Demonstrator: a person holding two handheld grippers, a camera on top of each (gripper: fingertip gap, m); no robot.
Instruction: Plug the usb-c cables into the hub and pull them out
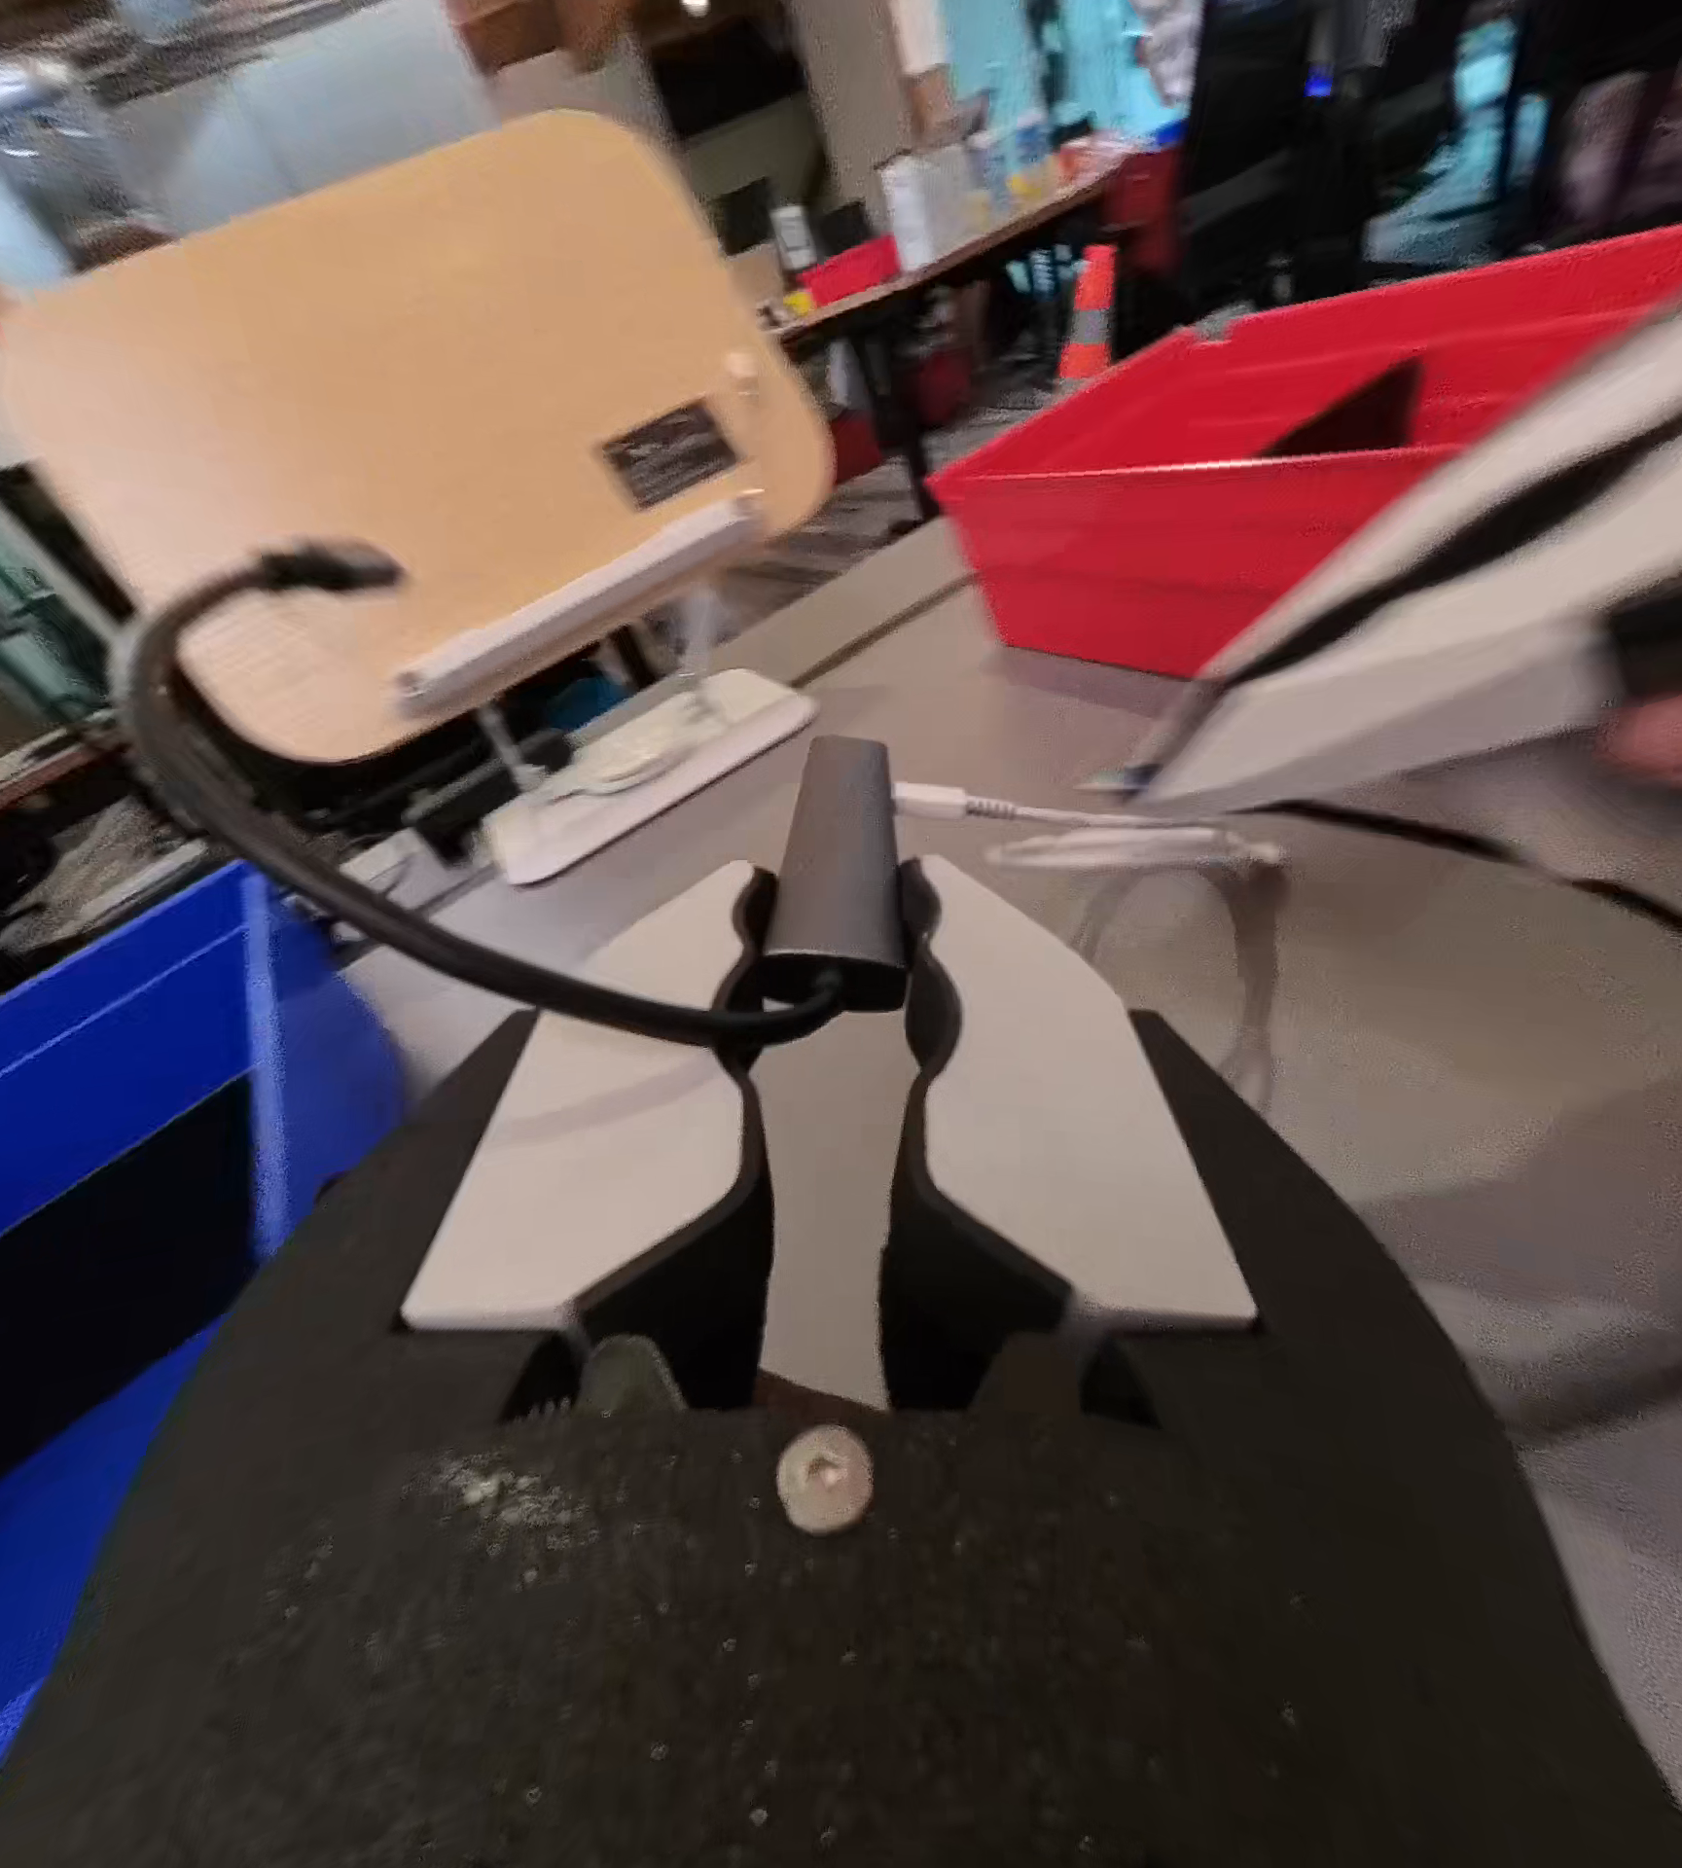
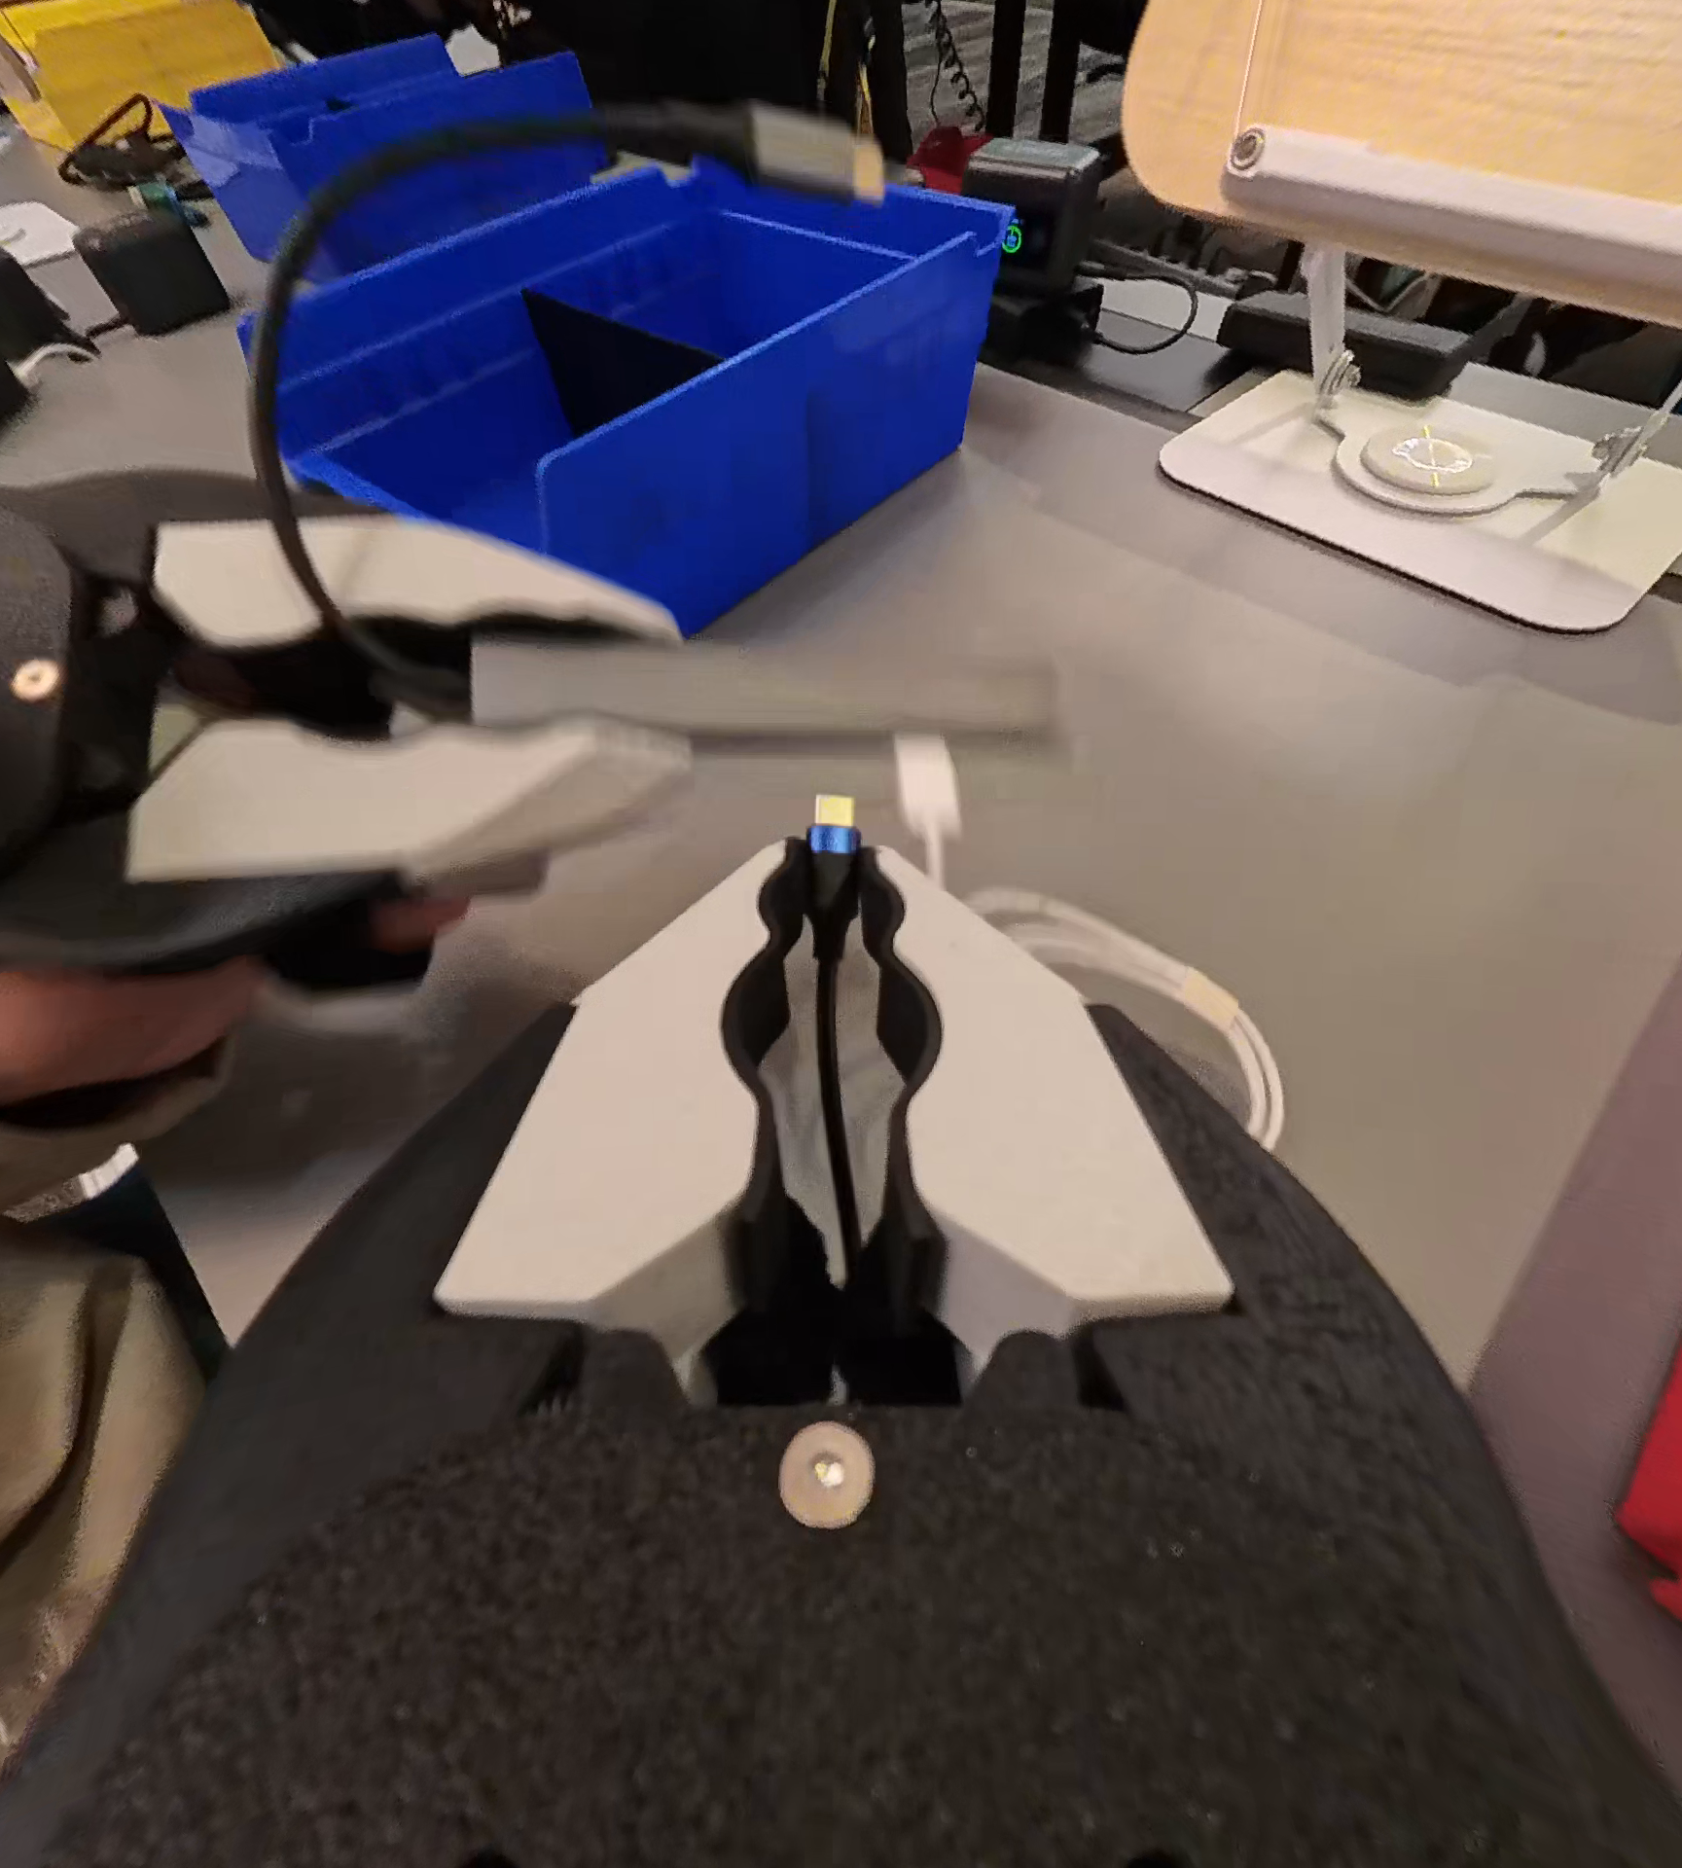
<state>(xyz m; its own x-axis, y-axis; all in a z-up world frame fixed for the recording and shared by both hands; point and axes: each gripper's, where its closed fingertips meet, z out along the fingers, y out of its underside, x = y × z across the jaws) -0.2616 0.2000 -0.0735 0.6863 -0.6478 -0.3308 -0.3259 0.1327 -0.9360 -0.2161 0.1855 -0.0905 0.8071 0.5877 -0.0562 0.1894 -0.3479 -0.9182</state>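
My left gripper (image 1: 836,890) is shut on the dark grey hub (image 1: 838,859) and holds it above the table. The hub's own black cable (image 1: 210,799) loops up to the left and ends in a free plug. In the right wrist view the hub (image 2: 766,697) sticks out of the left gripper (image 2: 660,687), blurred. My right gripper (image 2: 834,859) is shut on a black cable with a blue plug (image 2: 829,844) whose metal tip points forward, just short of the hub's side. A white cable (image 2: 927,788) hangs plugged into the hub's side; it also shows in the left wrist view (image 1: 958,806).
A blue bin (image 2: 634,404) stands at the table's left and a red bin (image 1: 1221,505) at its right. A wooden board on a white stand (image 2: 1443,485) stands at the back. The white cable's coil (image 2: 1170,981) lies on the grey table (image 2: 1322,809).
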